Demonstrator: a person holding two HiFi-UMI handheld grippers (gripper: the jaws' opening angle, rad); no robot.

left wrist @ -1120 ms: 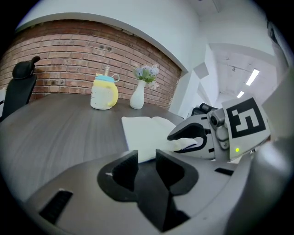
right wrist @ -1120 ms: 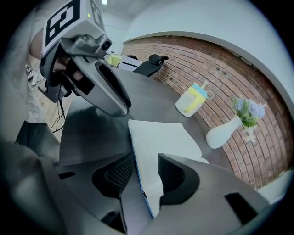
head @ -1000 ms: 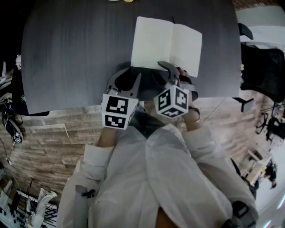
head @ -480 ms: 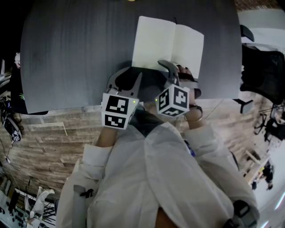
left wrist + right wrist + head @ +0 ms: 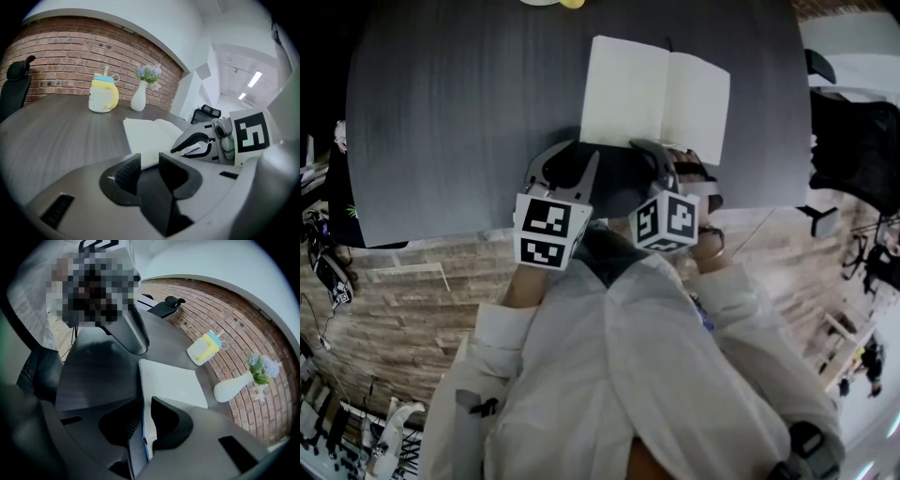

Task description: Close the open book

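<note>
The open book (image 5: 654, 94) lies flat with white pages up on the dark grey table (image 5: 459, 112), toward its right side. My right gripper (image 5: 671, 159) is at the near edge of the book's right half. Its jaws have just been closing. In the right gripper view the right gripper (image 5: 144, 420) pinches the book (image 5: 171, 385), and a thin blue cover edge shows between the pads. My left gripper (image 5: 572, 156) hovers just left of it, short of the book's near-left corner. In its own view the left gripper (image 5: 149, 165) is parted with nothing between its jaws.
A white and yellow mug (image 5: 103, 93) and a white vase of flowers (image 5: 139, 93) stand at the table's far edge, against a brick wall. Black office chairs (image 5: 853, 141) stand to the right of the table. The table's near edge runs just under both grippers.
The right gripper's marker cube has rolled a little and its jaws have come together on the book's near edge. The left gripper and the book have stayed put.
</note>
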